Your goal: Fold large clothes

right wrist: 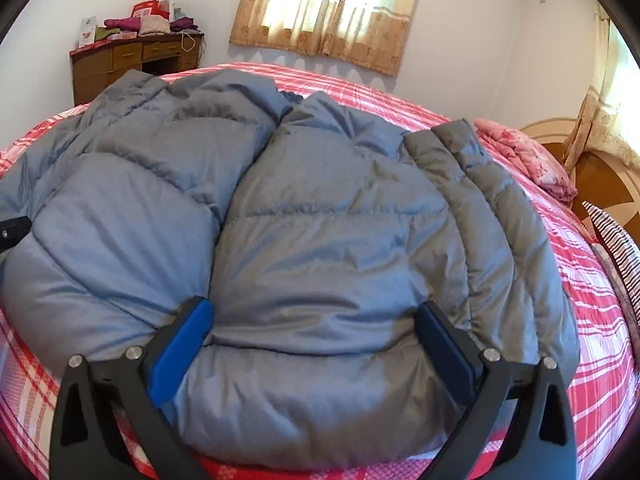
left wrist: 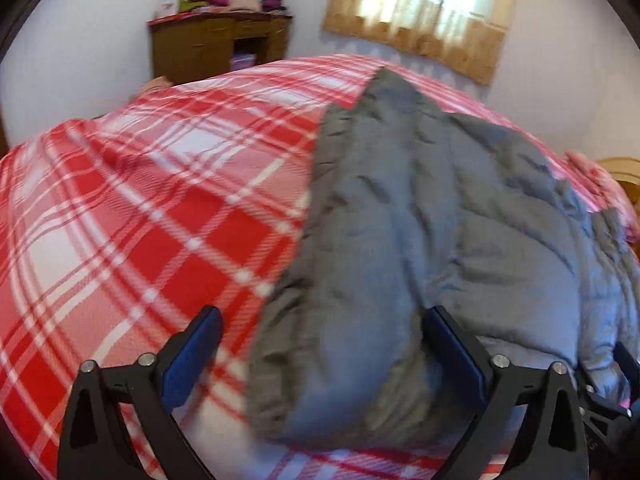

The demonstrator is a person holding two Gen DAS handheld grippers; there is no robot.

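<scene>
A big grey puffy jacket (right wrist: pixel 320 216) lies flat on a bed (right wrist: pixel 592 320) with a red and white checked cover. Its long way runs straight out from the right tongs (right wrist: pixel 316 334), with the bottom hem close to them and the collar end far off, pointing at the curtain (right wrist: pixel 328 12) on the back wall. One sleeve (right wrist: pixel 492 200) lies along the jacket's right side, folded in on top.

The right tongs are wide open (blue pads far apart) and hold nothing. The hem sits between the two fingers, right below them.

The left tongs (left wrist: pixel 322 344) are wide open too, with nothing in them. They are at the jacket's left edge. The left finger (left wrist: pixel 192 352) is over the bare cover, and the right finger (left wrist: pixel 456 352) is over the grey cloth. From here the jacket stretches away and a bit to the right.

A brown desk (right wrist: pixel 132 64) with piled things stands far behind, by the wall.
</scene>
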